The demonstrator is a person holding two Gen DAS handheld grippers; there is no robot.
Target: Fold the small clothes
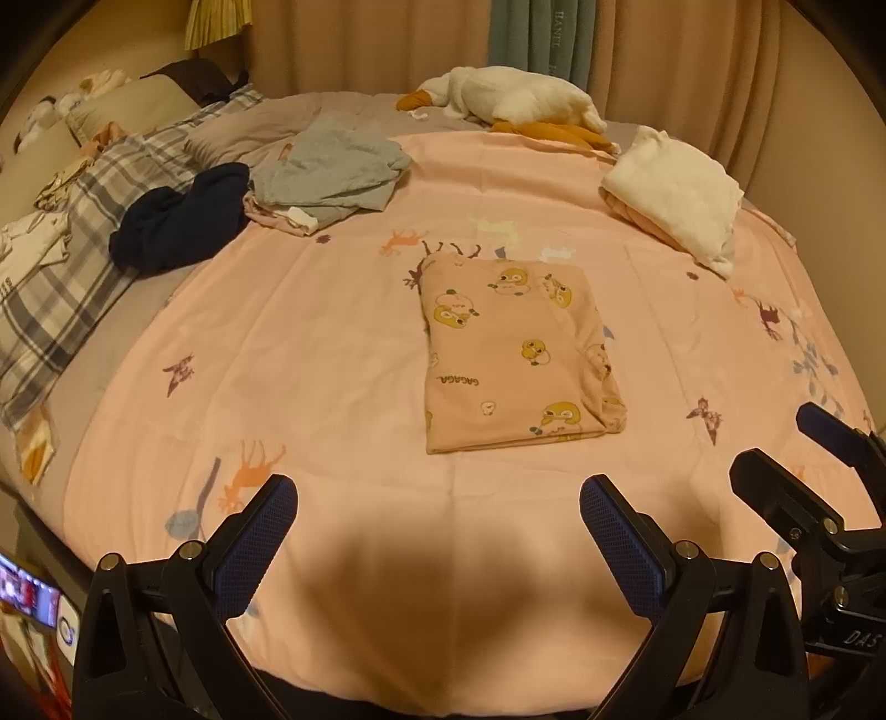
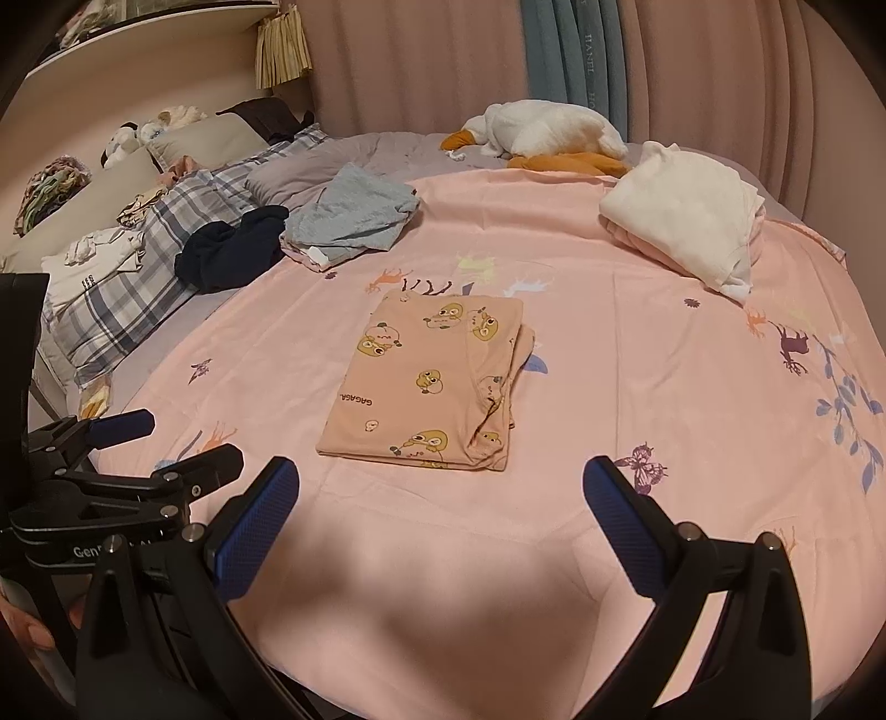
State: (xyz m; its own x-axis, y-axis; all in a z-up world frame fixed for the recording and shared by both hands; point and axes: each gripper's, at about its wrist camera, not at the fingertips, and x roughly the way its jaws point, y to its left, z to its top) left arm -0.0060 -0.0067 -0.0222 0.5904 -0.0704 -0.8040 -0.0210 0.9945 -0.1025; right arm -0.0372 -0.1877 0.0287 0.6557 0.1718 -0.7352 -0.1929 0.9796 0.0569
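Fold looks done — both grippers empty, spread wide.

Peach duck-print garment [image 1: 512, 354] lies as a flat rectangle on pink sheet [image 1: 310, 332], ahead of left gripper [image 1: 437, 515] fingers & well apart; same for right gripper [image 2: 440, 498]; right edge bunched, layers uneven — prob. next: tidy that edge or fetch grey piece [image 2: 354, 213] from far-left pile; needs a long reach.

Teal curtain [image 1: 534, 39] cut off at top edge, its lettering too blurred to read.
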